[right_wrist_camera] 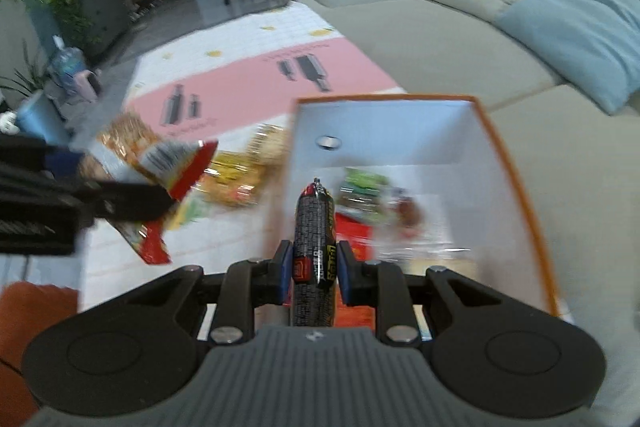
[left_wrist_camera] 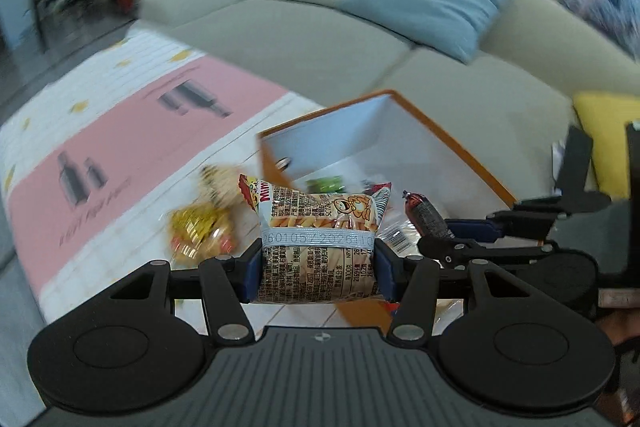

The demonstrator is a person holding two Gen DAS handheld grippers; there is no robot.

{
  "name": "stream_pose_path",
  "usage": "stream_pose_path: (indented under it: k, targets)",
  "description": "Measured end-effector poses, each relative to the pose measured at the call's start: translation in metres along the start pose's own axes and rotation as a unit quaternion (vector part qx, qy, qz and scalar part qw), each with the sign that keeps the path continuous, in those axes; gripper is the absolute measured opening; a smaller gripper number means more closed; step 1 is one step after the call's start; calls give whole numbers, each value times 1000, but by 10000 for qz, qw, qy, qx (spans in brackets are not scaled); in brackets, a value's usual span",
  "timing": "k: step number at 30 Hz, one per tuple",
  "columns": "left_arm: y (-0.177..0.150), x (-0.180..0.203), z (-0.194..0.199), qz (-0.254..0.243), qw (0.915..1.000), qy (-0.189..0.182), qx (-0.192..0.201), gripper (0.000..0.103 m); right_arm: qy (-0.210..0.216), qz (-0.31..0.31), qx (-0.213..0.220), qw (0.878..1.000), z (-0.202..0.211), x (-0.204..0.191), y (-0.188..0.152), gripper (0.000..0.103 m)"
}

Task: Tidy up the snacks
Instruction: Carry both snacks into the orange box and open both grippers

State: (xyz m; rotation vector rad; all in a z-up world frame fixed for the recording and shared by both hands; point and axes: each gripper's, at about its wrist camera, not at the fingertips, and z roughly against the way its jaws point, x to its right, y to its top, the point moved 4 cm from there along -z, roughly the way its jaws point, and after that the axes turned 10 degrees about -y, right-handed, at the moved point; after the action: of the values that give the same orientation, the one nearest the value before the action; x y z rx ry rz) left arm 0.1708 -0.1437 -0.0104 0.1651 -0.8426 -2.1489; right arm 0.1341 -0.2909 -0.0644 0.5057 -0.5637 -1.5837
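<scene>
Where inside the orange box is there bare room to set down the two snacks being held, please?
The orange box is bare along its far wall and right side. Its near left floor is crowded with a green packet and other wrappers. Loose snacks crowd the mat left of the box.

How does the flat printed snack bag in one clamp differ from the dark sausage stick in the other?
The flat printed snack bag is wide, pale and pillow-shaped; the dark sausage stick is slim, black and tube-shaped. The left gripper stands wider than the right gripper. Both are clamped near the orange-rimmed box.
</scene>
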Motion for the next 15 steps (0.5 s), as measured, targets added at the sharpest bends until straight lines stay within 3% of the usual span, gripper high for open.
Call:
stream_pose_path:
  k: [4,15]
  targets:
    - [20,19,-36,-597,9978,-54,-299,62,-148,-105,-205,9996,-18,33,0,21]
    - [49,24,-122,-1111,9867,-37,-1186,62,-191,-11,-462,9987,-78,70,23,21]
